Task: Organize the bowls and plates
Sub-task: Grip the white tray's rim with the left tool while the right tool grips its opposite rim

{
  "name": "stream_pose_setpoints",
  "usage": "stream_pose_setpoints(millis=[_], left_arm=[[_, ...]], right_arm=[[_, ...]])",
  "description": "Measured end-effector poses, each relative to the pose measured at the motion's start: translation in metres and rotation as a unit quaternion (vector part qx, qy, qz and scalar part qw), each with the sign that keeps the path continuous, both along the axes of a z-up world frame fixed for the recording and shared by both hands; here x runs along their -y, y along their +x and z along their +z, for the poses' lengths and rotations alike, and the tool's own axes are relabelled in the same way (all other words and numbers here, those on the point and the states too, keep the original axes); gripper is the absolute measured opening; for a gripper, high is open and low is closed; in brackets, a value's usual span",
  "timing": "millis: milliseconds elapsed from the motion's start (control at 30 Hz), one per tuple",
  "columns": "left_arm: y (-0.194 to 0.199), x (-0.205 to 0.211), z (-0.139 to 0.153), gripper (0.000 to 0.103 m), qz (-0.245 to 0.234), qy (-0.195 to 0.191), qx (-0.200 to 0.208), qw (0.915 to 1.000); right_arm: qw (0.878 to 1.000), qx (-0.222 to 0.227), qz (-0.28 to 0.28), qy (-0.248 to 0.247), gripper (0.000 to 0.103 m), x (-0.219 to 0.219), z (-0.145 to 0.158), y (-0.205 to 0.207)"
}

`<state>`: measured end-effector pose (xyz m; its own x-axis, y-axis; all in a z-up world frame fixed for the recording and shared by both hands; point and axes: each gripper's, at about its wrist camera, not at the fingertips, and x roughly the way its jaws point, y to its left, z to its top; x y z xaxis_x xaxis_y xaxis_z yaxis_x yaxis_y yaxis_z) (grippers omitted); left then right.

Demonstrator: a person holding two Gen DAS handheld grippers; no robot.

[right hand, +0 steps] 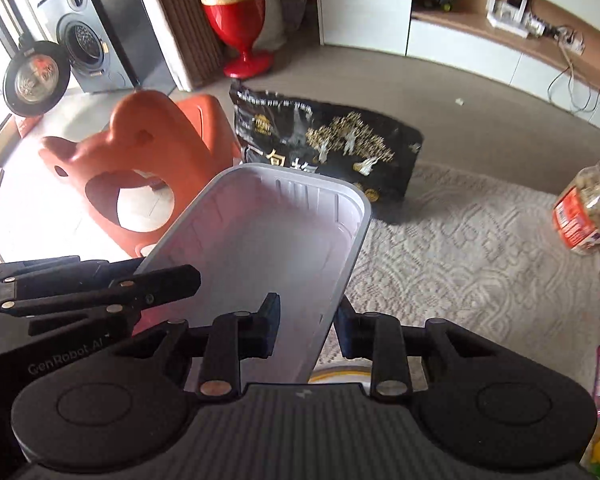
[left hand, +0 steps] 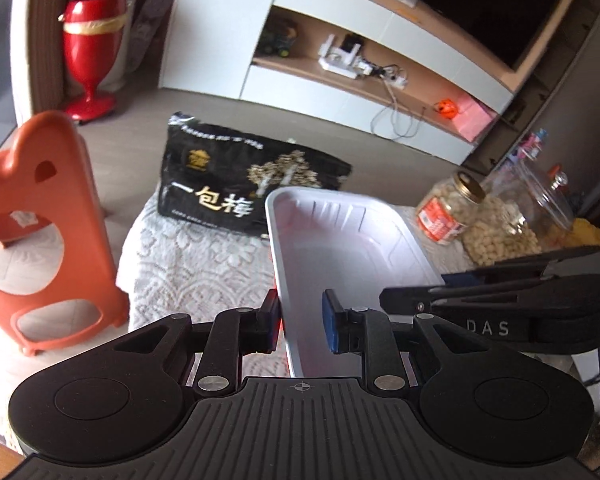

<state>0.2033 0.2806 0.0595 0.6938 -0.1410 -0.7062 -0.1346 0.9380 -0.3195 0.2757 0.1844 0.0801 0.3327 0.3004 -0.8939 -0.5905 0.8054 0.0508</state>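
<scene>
A white rectangular plastic tray-bowl (left hand: 340,240) is held in the air above a lace-covered table (left hand: 188,272). My left gripper (left hand: 300,322) straddles its left rim, one finger outside and one inside. My right gripper (right hand: 306,326) straddles the tray's (right hand: 260,248) right rim the same way. Both sets of jaws are closed onto the thin wall. The right gripper also shows in the left wrist view (left hand: 500,304), and the left gripper in the right wrist view (right hand: 80,292). A yellow-rimmed plate (right hand: 340,374) peeks out below the right gripper, mostly hidden.
A black snack bag (left hand: 236,184) stands at the table's far side. Jars of nuts (left hand: 452,208) and a glass lid (left hand: 540,196) sit at the right. An orange plastic stool (left hand: 36,232) stands on the floor at the left. A red vase (right hand: 236,12) stands further back.
</scene>
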Motion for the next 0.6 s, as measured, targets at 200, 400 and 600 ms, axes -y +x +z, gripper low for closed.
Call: stream_pose_setpoints(millis=[200,400,600], left_arm=[[-0.012,0.061,-0.014,0.025,-0.048,0.013,-0.007,0.9987],[-0.014,0.082,-0.075,0.02,-0.048,0.002,-0.071,0.9963],[-0.021,0.089,-0.078,0.02,-0.051,0.025,-0.074,0.9957]], right_arm=[[0.999,0.031,-0.018,0.014,0.03,0.074,0.013,-0.029],[0.998,0.002,-0.051,0.031,0.03,0.113,-0.046,-0.038],[0.997,-0.037,-0.054,0.04,0.03,0.124,-0.07,-0.048]])
